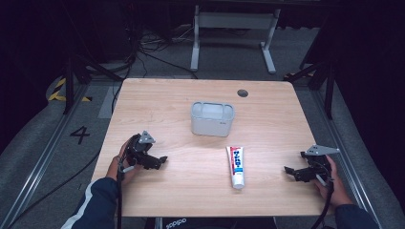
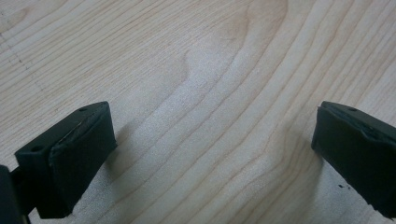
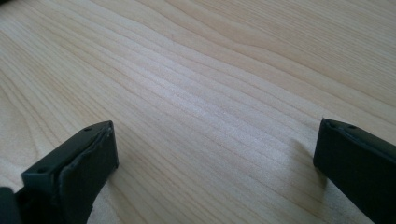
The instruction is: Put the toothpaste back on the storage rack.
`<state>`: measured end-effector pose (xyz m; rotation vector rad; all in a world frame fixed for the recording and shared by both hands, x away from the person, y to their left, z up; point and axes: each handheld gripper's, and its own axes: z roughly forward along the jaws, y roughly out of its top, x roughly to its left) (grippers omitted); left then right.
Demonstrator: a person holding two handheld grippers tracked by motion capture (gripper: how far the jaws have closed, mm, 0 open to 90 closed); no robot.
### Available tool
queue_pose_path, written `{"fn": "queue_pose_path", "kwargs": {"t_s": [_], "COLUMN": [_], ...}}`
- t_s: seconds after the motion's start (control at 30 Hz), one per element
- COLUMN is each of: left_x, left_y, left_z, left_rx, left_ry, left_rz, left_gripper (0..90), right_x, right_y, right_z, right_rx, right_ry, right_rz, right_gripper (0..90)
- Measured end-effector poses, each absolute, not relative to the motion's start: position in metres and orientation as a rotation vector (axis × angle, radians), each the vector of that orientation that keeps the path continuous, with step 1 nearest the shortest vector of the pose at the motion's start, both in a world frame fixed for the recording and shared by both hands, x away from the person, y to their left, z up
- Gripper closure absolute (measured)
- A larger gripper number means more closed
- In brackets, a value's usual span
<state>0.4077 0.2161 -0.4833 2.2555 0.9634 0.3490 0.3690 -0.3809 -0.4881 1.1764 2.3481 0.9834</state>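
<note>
On the bench, the tube lies flat just in front of the bin, untouched. Left gripper and right gripper rest either side of the tube, well apart from it, fingers wide and empty. Judgement: nothing done; pickup and placing of 1 tube remain.

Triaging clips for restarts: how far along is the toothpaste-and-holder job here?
Done: nothing visible. The white toothpaste tube with red and blue print lies flat on the wooden table, apart from the pale grey rounded plastic holder, which looks empty. In hand: nothing; the left claw and right claw rest open near the table's sides. Left: probably the whole job, grasping the tube and putting it in the holder.
</note>
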Motion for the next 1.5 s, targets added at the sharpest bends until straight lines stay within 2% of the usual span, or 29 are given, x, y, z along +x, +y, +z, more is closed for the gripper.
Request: {"fn": "queue_pose_path", "kwargs": {"t_s": [0.7,1.1,1.2,1.27,1.33,1.4,1.5], "left_x": [0.404,0.402,0.402,0.402,0.402,0.402,0.402], "left_y": [0.221,0.225,0.225,0.225,0.225,0.225,0.225], "left_z": [-0.483,-0.483,-0.483,-0.483,-0.483,-0.483,-0.483], "left_rx": [2.282,2.290,2.289,2.288,2.286,2.288,2.288], "left_ry": [0.887,0.875,0.876,0.877,0.879,0.876,0.876], "left_rz": [0.325,0.315,0.316,0.315,0.316,0.316,0.316], "left_gripper": [0.0,0.0,0.0,0.0,0.0,0.0,0.0], "right_x": [0.362,0.366,0.364,0.362,0.362,0.361,0.361], "right_y": [-0.379,-0.362,-0.363,-0.361,-0.356,-0.351,-0.345], "right_z": [-0.488,-0.485,-0.482,-0.480,-0.478,-0.478,-0.475], "right_rx": [1.213,1.135,1.119,1.093,1.083,1.080,1.074], "right_ry": [2.320,2.388,2.397,2.396,2.413,2.430,2.435], "right_rz": [0.970,0.946,0.947,0.963,0.955,0.965,0.971], "right_gripper": [0.3,0.7,8.2,21.8,15.4,21.6,19.5]}}
